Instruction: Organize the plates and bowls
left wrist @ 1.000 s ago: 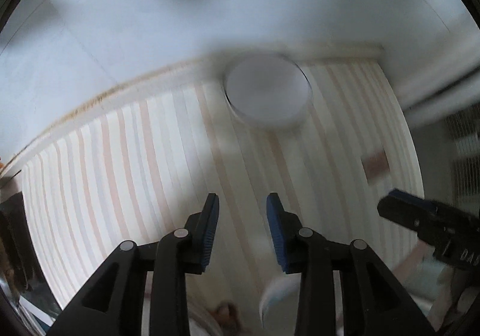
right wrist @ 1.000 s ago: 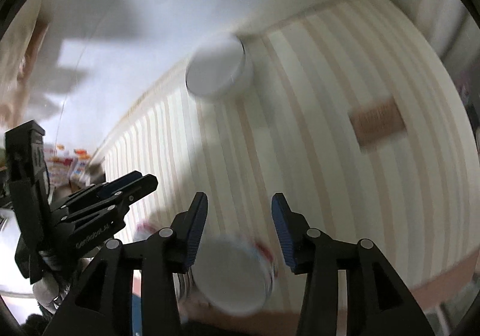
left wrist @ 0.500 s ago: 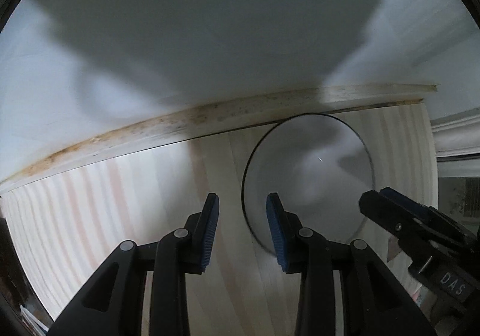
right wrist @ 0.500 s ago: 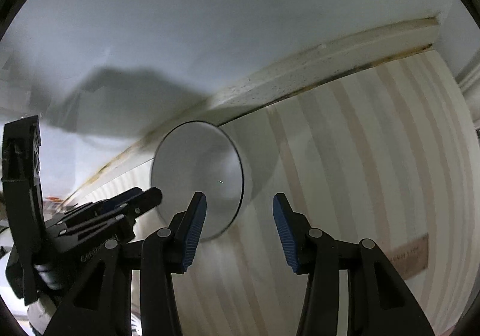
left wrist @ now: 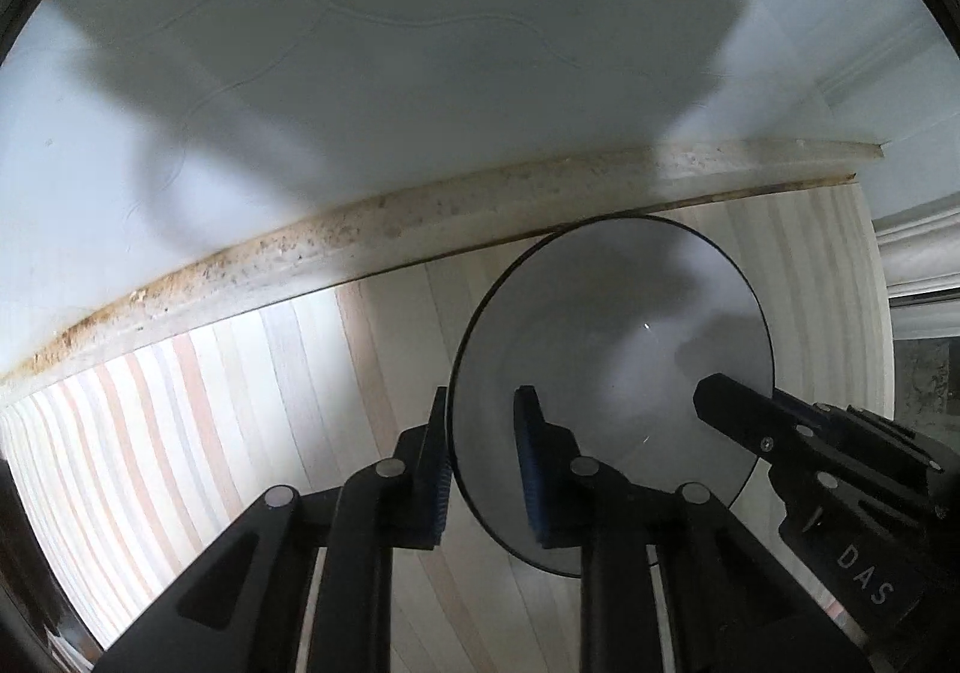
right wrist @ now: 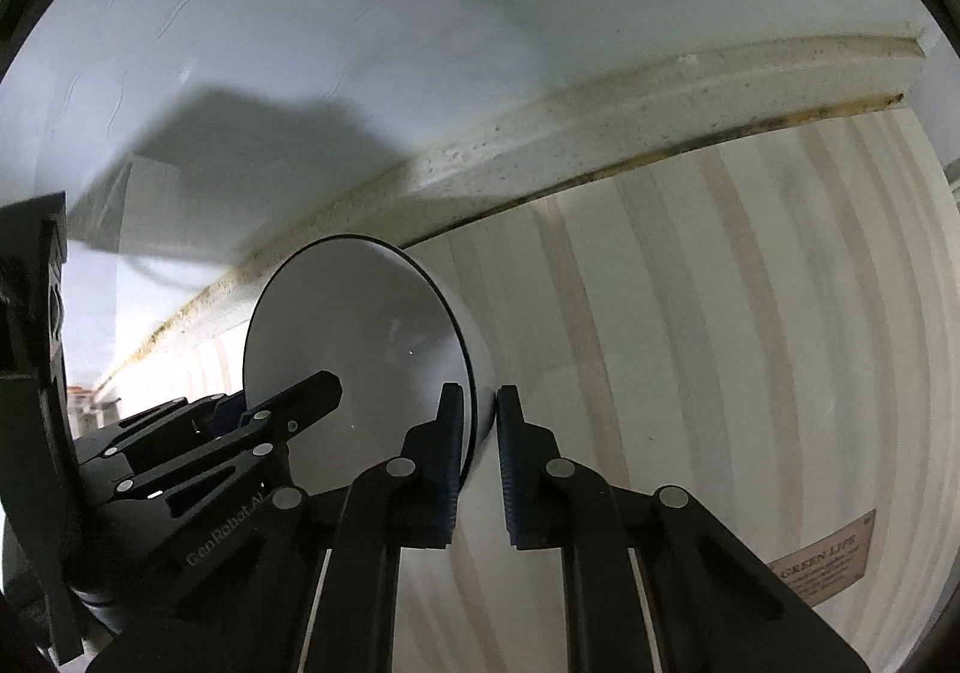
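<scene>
The bowl point(left wrist: 612, 349) sits lower right in the left view, on the striped desk point(left wrist: 240, 421) near the wall. Each tool straddles an opposite rim, likely for a balanced two-sided lift: left tool point(left wrist: 483, 469) still parted, right tool point(right wrist: 478, 469) pinching the bowl's wall.

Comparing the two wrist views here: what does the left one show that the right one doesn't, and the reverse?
Only the left wrist view shows the left gripper open, straddling the bowl rim, one finger inside. Only the right wrist view shows the right gripper nearly closed on the rim and a brown printed label. Both show the bowl, the striped tablecloth and the wall.
</scene>
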A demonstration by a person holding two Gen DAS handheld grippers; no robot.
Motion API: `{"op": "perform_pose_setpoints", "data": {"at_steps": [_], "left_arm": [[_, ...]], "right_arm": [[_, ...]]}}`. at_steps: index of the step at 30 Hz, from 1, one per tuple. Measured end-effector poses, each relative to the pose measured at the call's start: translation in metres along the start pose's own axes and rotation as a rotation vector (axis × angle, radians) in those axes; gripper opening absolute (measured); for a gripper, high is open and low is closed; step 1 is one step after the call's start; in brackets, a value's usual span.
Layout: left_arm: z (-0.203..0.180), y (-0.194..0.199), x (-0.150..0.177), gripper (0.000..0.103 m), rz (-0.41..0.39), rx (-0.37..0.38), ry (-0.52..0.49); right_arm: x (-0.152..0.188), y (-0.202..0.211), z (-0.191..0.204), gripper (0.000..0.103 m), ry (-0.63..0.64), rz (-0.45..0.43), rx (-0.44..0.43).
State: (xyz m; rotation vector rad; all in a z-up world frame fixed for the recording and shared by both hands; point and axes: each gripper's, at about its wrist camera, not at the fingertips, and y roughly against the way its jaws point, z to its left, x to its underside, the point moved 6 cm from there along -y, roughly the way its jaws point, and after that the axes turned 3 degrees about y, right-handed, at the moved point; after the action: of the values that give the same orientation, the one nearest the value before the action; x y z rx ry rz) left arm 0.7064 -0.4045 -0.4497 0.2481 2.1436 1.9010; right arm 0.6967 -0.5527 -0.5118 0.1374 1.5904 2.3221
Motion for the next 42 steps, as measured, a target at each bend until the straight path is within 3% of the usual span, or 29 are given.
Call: {"op": "perform_pose_setpoints", "data": {"at_steps": [10,16,26,34,42], "left_arm": [[-0.010,0.049,0.014,0.017,-0.052,0.002,-0.027],[-0.020,0.091,0.054,0.017,-0.097,0.019,-0.053],[-0.028,0.145,0.123,0.017,-0.143,0.023,-0.120],[-0.034,0.147,0.189,0.017,-0.108,0.040,-0.154],[-0.035,0.113,0.228,0.017,-0.028,0.026,-0.174]], "right_arm": [[0.027,0.025,0.010,0.013,0.029,-0.015,-0.017],[0.058,0.066,0.018,0.013,0.050,-0.051,-0.032],[0.142,0.130,0.039,0.013,0.066,-0.105,-0.037],[0.224,0.162,0.036,0.013,0.064,-0.091,-0.037],[0.284,0.139,0.022,0.013,0.037,-0.023,-0.037]]}}
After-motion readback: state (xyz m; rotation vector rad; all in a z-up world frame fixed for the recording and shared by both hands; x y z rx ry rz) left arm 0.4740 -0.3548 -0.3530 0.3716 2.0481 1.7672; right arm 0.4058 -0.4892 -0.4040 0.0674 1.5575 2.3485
